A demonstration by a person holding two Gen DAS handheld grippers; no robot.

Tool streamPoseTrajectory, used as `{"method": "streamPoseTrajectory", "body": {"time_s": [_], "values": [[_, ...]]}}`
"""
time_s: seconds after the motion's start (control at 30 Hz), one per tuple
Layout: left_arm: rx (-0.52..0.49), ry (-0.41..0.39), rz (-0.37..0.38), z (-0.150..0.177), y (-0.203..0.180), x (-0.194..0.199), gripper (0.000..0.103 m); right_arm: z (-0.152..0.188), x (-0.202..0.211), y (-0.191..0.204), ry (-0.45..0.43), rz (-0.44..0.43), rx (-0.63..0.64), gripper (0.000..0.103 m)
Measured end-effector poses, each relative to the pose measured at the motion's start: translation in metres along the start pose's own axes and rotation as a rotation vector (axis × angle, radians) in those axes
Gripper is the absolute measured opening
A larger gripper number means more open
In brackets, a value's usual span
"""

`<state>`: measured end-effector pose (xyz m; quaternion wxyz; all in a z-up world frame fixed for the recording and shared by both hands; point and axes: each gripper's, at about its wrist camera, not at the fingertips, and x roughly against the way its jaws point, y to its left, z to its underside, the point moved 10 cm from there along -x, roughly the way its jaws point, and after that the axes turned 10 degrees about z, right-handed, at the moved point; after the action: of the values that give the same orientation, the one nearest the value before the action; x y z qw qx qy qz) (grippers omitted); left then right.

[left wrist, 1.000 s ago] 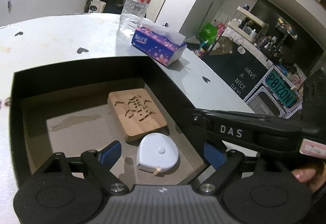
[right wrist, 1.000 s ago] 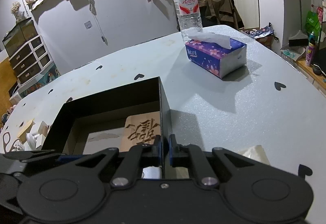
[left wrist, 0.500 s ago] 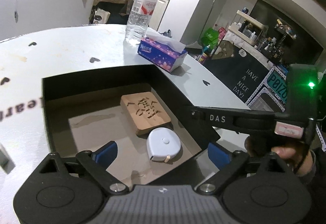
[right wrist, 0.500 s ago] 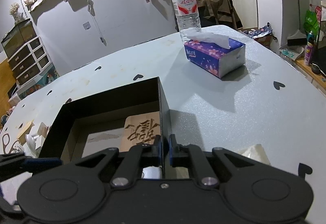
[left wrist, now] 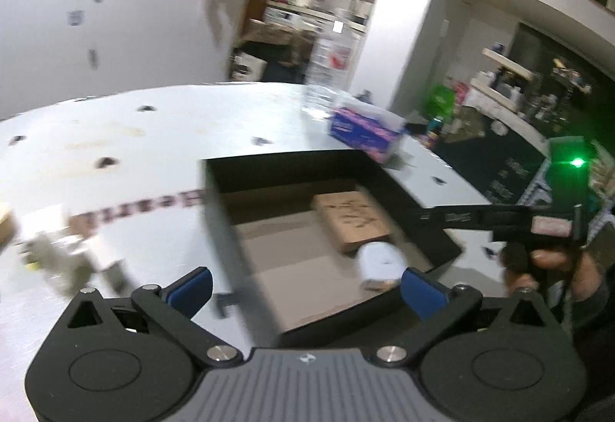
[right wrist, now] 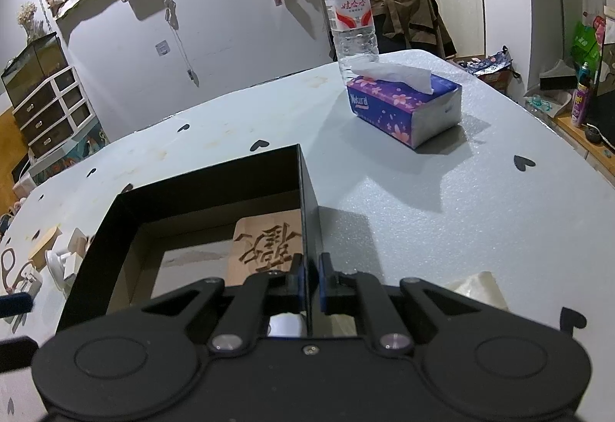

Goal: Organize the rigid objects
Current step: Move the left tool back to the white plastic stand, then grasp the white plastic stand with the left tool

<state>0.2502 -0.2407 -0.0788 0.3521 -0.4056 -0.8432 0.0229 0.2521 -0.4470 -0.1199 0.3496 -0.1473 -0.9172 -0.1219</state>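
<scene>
A black open box (right wrist: 100, 241) (left wrist: 292, 168) sits on the pale table. Inside it lie a carved wooden block (right wrist: 269, 249) (left wrist: 353, 222) and a white tape measure (left wrist: 380, 260), which shows only as a white sliver (right wrist: 284, 324) in the right wrist view. My right gripper (right wrist: 309, 279) is shut on the box's right wall; in the left wrist view it (left wrist: 480, 218) reaches in from the right, held by a hand (left wrist: 549, 264). My left gripper (left wrist: 305, 287) hovers over the box's near left corner. Its jaws are opening wide and grip nothing. The left wrist view is blurred.
Small pale objects (right wrist: 61, 260) (left wrist: 57, 256) lie on the table left of the box. A purple tissue box (right wrist: 403, 107) and a water bottle (right wrist: 349, 22) stand behind it. A crumpled translucent scrap (right wrist: 476, 287) lies at the near right. The table's edge curves away on the right.
My left gripper has drawn back and to the left, out of the box, and its jaws have spread wider. The tape measure stays in the box. The right gripper has not moved.
</scene>
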Motion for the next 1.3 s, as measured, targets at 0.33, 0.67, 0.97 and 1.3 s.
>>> {"method": "streamPoseTrajectory", "body": {"time_s": [0.33,0.67,0.97,1.3], "values": [[0.117,-0.091,-0.243,0.026,0.085,0.061,0.103,0.0,0.0,0.0,-0.001,0.005,0.016,0.007],[0.147,-0.147,-0.495,0.042,0.182,0.107,0.095,0.0,-0.001,0.001,0.001,0.013,0.023,0.007],[0.172,-0.071,-0.489,0.041,0.239,0.101,0.073,0.0,-0.001,0.002,0.007,0.025,0.022,0.007],[0.131,-0.04,-0.49,0.035,0.269,0.085,0.073,0.0,-0.003,0.003,0.009,0.031,0.025,0.007]]}}
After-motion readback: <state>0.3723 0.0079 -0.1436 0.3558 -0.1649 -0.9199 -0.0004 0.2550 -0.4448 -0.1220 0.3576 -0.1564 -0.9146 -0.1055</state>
